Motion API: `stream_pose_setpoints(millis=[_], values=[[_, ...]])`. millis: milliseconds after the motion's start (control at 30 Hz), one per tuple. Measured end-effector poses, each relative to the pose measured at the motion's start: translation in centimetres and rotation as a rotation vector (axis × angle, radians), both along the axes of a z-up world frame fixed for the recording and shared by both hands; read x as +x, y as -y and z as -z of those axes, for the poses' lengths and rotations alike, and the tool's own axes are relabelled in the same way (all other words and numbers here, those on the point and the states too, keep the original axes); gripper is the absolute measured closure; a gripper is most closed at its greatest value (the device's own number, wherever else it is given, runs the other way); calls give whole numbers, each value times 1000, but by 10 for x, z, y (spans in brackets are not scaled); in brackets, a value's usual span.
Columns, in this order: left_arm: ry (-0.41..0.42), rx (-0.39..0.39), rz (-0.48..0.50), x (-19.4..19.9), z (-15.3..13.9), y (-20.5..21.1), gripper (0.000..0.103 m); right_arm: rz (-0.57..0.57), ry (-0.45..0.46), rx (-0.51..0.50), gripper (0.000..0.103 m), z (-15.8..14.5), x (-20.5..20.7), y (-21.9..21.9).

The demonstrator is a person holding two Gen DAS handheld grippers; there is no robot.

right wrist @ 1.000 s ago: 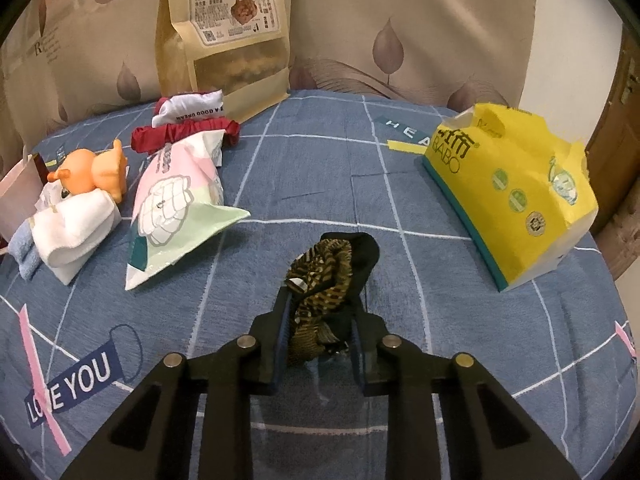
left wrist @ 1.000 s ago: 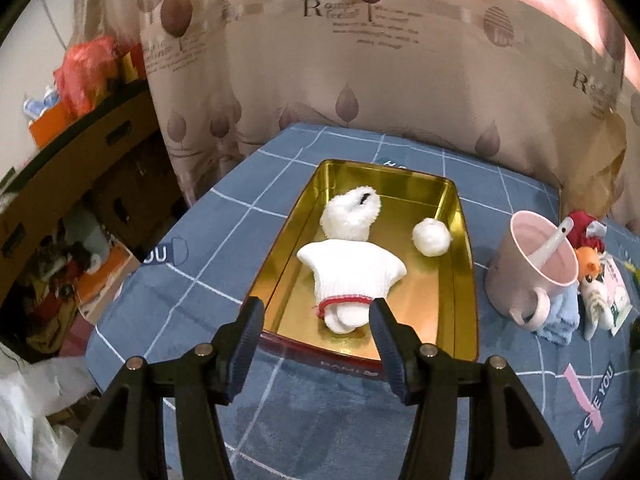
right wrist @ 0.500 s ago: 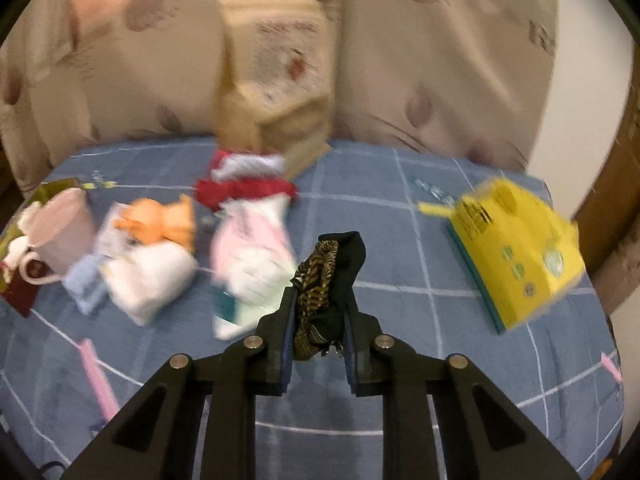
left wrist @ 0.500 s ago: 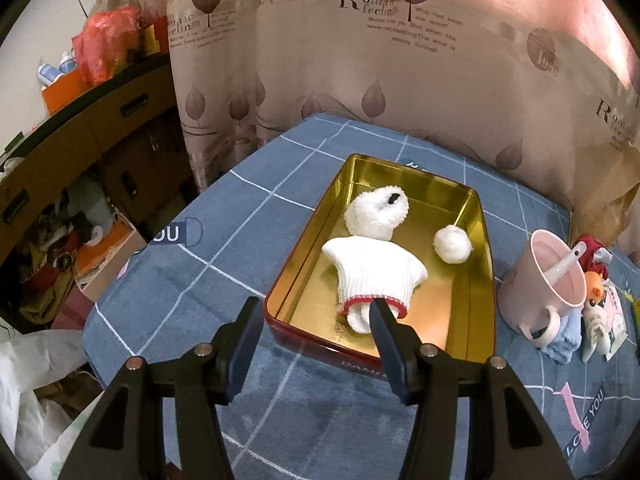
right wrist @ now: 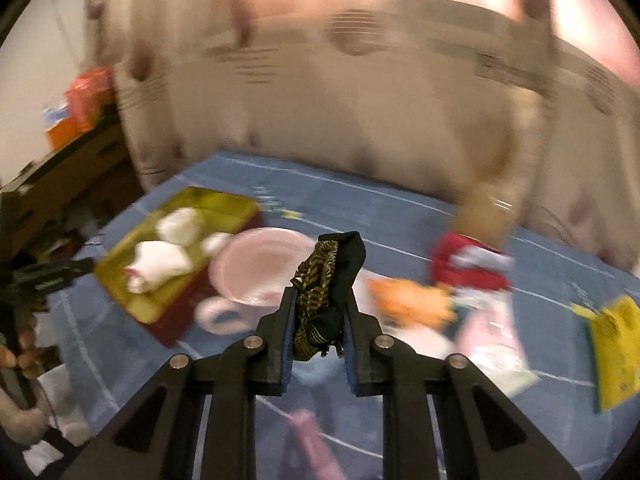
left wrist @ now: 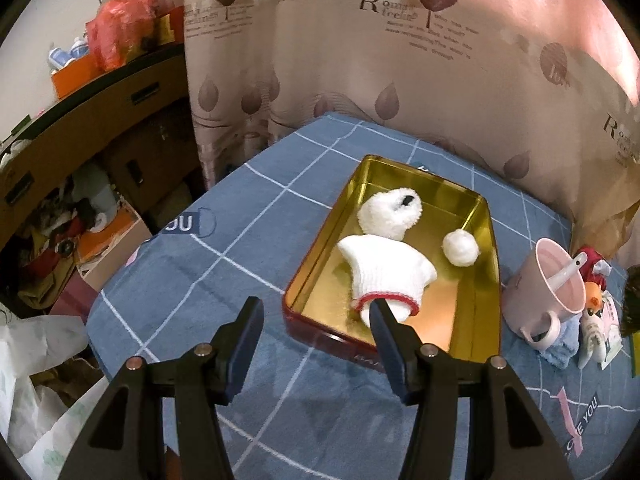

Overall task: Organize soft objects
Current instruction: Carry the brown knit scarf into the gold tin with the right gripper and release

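A gold tray (left wrist: pixel 478 308) with a red rim lies on the blue checked cloth. It holds a white knit piece with a red hem (left wrist: pixel 386 270), a fluffy white piece (left wrist: pixel 390 214) and a white pompom (left wrist: pixel 460 248). My left gripper (left wrist: pixel 316 314) hangs open over the tray's near left corner with nothing between its fingers. My right gripper (right wrist: pixel 319 302) is shut on a dark bundle of black and gold-striped fabric (right wrist: pixel 326 280), lifted off the table. Its view is blurred; the tray (right wrist: pixel 160 304) appears there at the left.
A pink mug (left wrist: pixel 554 294) with a white spoon stands right of the tray on a blue cloth. Beside it lie an orange toy (left wrist: pixel 594 300), a red and white fabric (right wrist: pixel 468 264) and a yellow bag (right wrist: pixel 616 352). A curtain hangs behind; cluttered shelves (left wrist: pixel 60 152) stand left.
My right gripper has lifted the dark fabric off the table and swung left, so mug and tray now show ahead. My left gripper drifted slightly left and rolled a little, still open.
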State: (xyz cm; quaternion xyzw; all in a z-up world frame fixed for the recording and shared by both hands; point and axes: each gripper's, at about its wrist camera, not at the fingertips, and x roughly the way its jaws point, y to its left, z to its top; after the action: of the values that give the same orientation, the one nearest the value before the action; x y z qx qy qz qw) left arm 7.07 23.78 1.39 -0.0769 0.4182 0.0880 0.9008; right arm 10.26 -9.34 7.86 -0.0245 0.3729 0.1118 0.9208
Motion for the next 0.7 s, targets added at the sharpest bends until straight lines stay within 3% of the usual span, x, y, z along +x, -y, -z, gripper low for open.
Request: stream_pose_setpoints(millis=[333, 700], values=[[6, -73, -96, -25, -6, -40, 47, -237, -29, -23, 85, 22, 31, -125], [-42, -57, -205, -21, 10, -61, 47, -281, -91, -41, 84, 48, 70, -185]])
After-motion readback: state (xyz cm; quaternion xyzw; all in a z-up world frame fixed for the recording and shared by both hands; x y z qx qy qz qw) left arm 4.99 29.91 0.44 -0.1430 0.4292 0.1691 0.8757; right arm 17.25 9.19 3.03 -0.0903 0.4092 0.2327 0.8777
